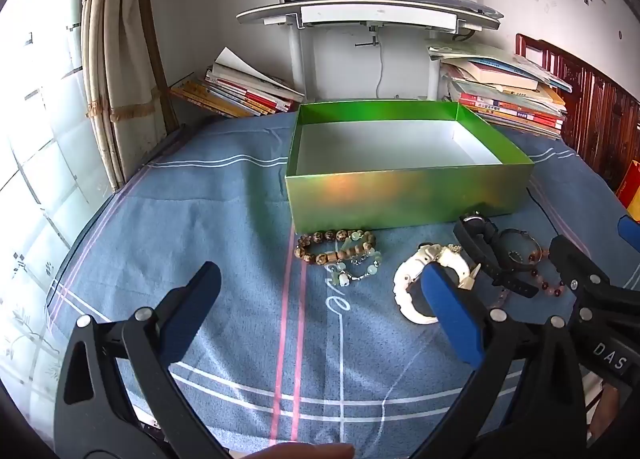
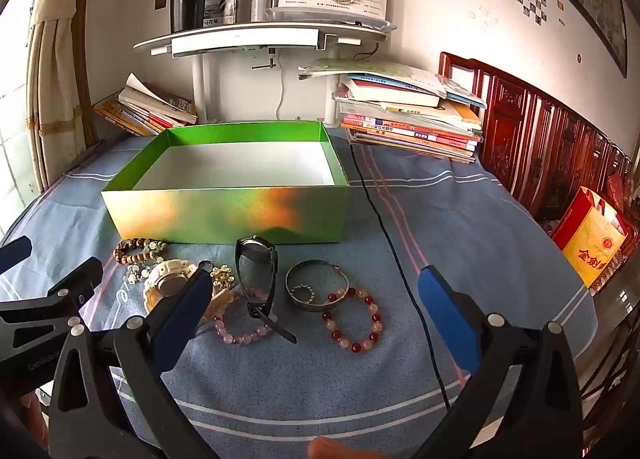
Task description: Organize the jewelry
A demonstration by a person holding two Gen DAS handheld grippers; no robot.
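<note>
An empty green box (image 1: 404,195) (image 2: 224,215) with a white inside stands on the blue cloth. In front of it lies the jewelry: a brown bead bracelet (image 1: 334,245) (image 2: 138,249), a white watch (image 1: 416,283) (image 2: 168,283), a black watch (image 1: 486,249) (image 2: 258,271), a silver bangle (image 2: 316,285), a pink bead bracelet (image 2: 240,333) and a red and pink bead bracelet (image 2: 354,321). My left gripper (image 1: 320,279) hovers open over the cloth, near the brown bracelet. My right gripper (image 2: 314,293) hovers open above the bangle. Neither holds anything.
Stacks of books (image 1: 244,93) (image 2: 412,115) lie behind the box on both sides of a white stand. A black cable (image 2: 384,235) runs across the cloth right of the box. A carved wooden headboard (image 2: 548,147) and a red and yellow bag (image 2: 592,243) are at the right.
</note>
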